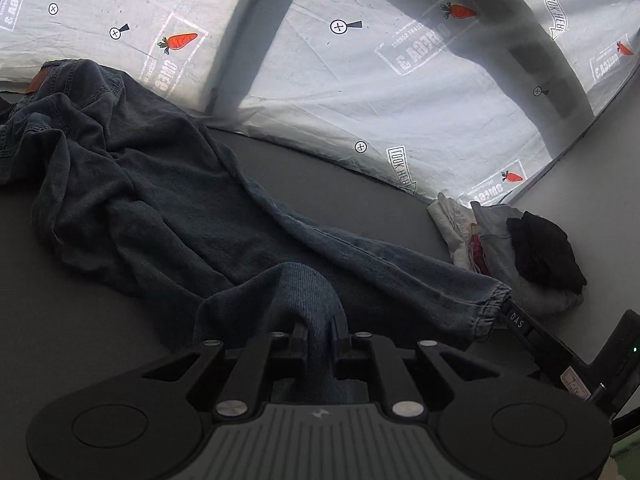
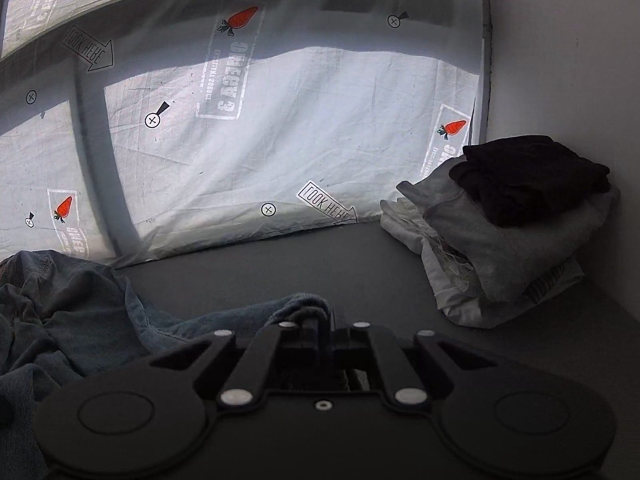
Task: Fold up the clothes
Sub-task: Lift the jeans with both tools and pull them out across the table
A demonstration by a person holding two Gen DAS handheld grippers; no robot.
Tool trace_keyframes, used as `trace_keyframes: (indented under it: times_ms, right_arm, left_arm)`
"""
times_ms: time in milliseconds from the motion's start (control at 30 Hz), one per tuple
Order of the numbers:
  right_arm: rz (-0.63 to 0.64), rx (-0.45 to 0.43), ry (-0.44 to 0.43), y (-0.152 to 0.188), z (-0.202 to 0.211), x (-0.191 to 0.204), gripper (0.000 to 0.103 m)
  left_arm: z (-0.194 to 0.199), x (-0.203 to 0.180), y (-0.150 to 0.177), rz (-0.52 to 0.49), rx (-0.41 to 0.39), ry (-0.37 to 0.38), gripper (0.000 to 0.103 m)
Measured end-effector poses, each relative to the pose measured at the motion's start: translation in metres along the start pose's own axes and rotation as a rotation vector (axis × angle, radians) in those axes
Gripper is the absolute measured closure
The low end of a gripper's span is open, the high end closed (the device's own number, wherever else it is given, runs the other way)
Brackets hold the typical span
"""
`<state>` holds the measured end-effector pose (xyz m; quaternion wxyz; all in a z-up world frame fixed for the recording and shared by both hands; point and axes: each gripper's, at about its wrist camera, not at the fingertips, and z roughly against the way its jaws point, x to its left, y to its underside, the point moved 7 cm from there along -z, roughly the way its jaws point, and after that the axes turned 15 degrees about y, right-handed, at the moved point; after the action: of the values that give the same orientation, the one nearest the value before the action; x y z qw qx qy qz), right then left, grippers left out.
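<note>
A pair of dark blue jeans lies crumpled across the grey table, waistband with a brown patch at the far left, one leg stretched toward the right. My left gripper is shut on a raised fold of the nearer leg. The hem of the far leg meets the tip of the other gripper, labelled DAS, at the right edge. In the right wrist view my right gripper is shut on the jeans hem, and the jeans body bunches at the lower left.
A stack of folded clothes, white and grey with a black piece on top, sits at the right by a pale wall. A printed white sheet hangs behind the grey table. The stack also shows in the left wrist view.
</note>
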<state>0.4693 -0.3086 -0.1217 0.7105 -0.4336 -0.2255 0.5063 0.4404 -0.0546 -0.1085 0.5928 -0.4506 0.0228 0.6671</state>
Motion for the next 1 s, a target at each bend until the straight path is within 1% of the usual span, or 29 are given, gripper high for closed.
trace_keyframes:
  times_ms: [67, 133, 200, 233, 367, 400, 567, 633, 700, 733, 800, 867, 900, 1000]
  right_arm:
    - [0.015, 0.074, -0.003, 0.024, -0.008, 0.004, 0.097]
    - [0.022, 0.105, -0.012, 0.041, -0.010, 0.009, 0.091]
    - [0.013, 0.116, -0.018, 0.042, -0.010, 0.013, 0.089]
    - [0.009, 0.122, -0.020, 0.043, -0.010, 0.015, 0.085]
    - [-0.013, 0.142, -0.016, 0.043, -0.009, 0.014, 0.080]
    - [-0.018, 0.146, -0.014, 0.043, -0.009, 0.014, 0.076]
    - [-0.030, 0.166, -0.003, 0.042, -0.002, 0.010, 0.074]
    - [-0.025, 0.167, -0.003, 0.043, 0.004, 0.009, 0.066]
    - [-0.020, 0.164, -0.009, 0.044, 0.010, 0.009, 0.060]
    - [-0.017, 0.162, -0.012, 0.045, 0.013, 0.009, 0.060]
    - [-0.013, 0.159, -0.017, 0.047, 0.019, 0.009, 0.058]
    - [-0.008, 0.156, -0.022, 0.048, 0.025, 0.009, 0.052]
    - [-0.005, 0.154, -0.025, 0.049, 0.028, 0.009, 0.048]
    - [0.002, 0.150, -0.033, 0.052, 0.037, 0.009, 0.045]
  left_arm:
    - [-0.003, 0.025, 0.006, 0.055, 0.027, -0.034, 0.082]
    - [-0.005, 0.046, 0.013, 0.086, 0.052, -0.083, 0.078]
    - [-0.005, 0.066, 0.020, 0.135, 0.073, -0.123, 0.077]
    - [-0.005, 0.074, 0.021, 0.159, 0.077, -0.125, 0.077]
    - [-0.001, 0.091, 0.024, 0.230, 0.074, -0.123, 0.074]
    - [0.001, 0.092, 0.025, 0.234, 0.070, -0.125, 0.074]
    - [0.011, 0.088, 0.032, 0.225, 0.060, -0.117, 0.074]
    - [0.013, 0.085, 0.035, 0.226, 0.059, -0.114, 0.074]
    - [0.016, 0.080, 0.038, 0.222, 0.054, -0.108, 0.074]
    - [0.020, 0.078, 0.041, 0.214, 0.052, -0.106, 0.073]
    - [0.026, 0.074, 0.046, 0.204, 0.044, -0.107, 0.066]
    - [0.032, 0.070, 0.051, 0.194, 0.036, -0.109, 0.054]
    - [0.035, 0.069, 0.053, 0.196, 0.030, -0.104, 0.053]
    - [0.047, 0.069, 0.057, 0.210, -0.003, -0.082, 0.049]
